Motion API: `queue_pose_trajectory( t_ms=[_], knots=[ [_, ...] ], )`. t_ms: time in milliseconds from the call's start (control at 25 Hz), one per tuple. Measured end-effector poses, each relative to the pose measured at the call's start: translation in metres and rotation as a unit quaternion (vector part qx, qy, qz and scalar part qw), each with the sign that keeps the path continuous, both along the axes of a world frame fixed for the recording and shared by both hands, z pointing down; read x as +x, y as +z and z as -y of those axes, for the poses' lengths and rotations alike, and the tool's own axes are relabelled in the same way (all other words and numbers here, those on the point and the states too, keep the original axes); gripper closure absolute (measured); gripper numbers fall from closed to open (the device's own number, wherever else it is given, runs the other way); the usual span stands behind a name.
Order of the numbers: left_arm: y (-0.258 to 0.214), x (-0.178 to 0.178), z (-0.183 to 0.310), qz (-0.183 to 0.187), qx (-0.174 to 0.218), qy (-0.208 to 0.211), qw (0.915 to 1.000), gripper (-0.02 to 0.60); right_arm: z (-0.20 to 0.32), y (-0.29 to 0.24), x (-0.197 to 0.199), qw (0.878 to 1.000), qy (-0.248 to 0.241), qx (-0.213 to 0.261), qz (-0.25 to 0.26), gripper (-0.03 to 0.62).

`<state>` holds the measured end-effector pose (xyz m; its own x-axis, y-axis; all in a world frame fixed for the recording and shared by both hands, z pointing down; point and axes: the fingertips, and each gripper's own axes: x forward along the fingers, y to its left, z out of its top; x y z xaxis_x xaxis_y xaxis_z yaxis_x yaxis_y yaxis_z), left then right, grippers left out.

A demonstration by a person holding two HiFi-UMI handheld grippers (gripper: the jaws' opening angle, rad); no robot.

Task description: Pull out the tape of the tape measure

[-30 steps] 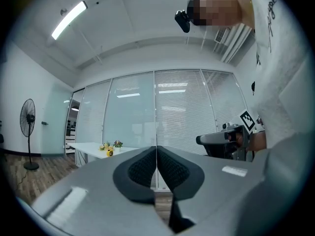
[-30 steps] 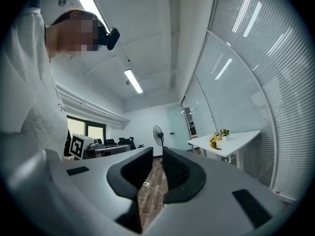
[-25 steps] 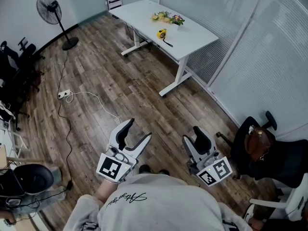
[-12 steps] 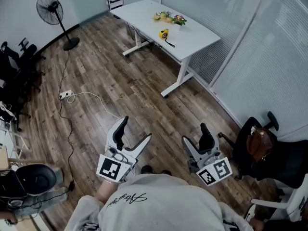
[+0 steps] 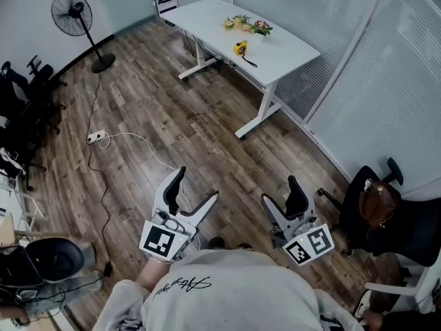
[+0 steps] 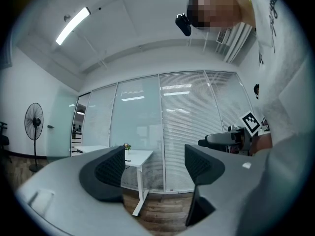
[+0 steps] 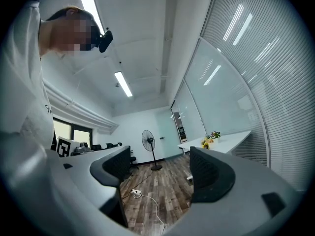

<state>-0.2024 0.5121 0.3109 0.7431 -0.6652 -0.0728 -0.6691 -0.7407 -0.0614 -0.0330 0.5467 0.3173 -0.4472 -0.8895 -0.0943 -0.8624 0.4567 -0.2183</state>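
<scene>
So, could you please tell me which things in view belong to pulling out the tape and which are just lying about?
For the job:
- yellow tape measure on the white table
- left gripper and right gripper, jaws open, nothing between them

Lying about:
- flowers
- standing fan
- power strip
- brown bag on an office chair

This is an office. Far ahead of the left gripper [image 5: 195,186] and right gripper [image 5: 280,194], a white desk [image 5: 275,43] stands on a wood-look floor [image 5: 179,116] beside glass partitions with blinds [image 5: 386,81]. A black swivel chair [image 5: 406,226] sits just right of the right gripper. More chairs [image 5: 27,95], a pedestal fan [image 5: 76,19] and a power strip [image 5: 95,136] lie off to the left gripper's left. Strip lights [image 6: 73,26] run overhead.
</scene>
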Motion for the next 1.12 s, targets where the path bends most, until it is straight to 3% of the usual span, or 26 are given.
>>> queue_pose_trajectory(
  t_ms=[320, 680, 1120],
  knots=[
    [0.010, -0.029, 0.003, -0.003, -0.017, 0.015, 0.9998, 0.219, 0.000, 0.006, -0.030, 1.000, 0.012, -0.001, 0.013, 0.235],
    [0.030, -0.031, 0.010, -0.003, -0.040, 0.016, 0.9991, 0.219, -0.004, 0.029, -0.022, 0.999, 0.028, -0.036, 0.025, 0.235],
    [0.031, -0.035, 0.063, 0.007, -0.032, -0.010, 0.9994, 0.219, 0.065, 0.027, -0.031, 0.999, -0.008, -0.025, 0.030, 0.235]
  ],
)
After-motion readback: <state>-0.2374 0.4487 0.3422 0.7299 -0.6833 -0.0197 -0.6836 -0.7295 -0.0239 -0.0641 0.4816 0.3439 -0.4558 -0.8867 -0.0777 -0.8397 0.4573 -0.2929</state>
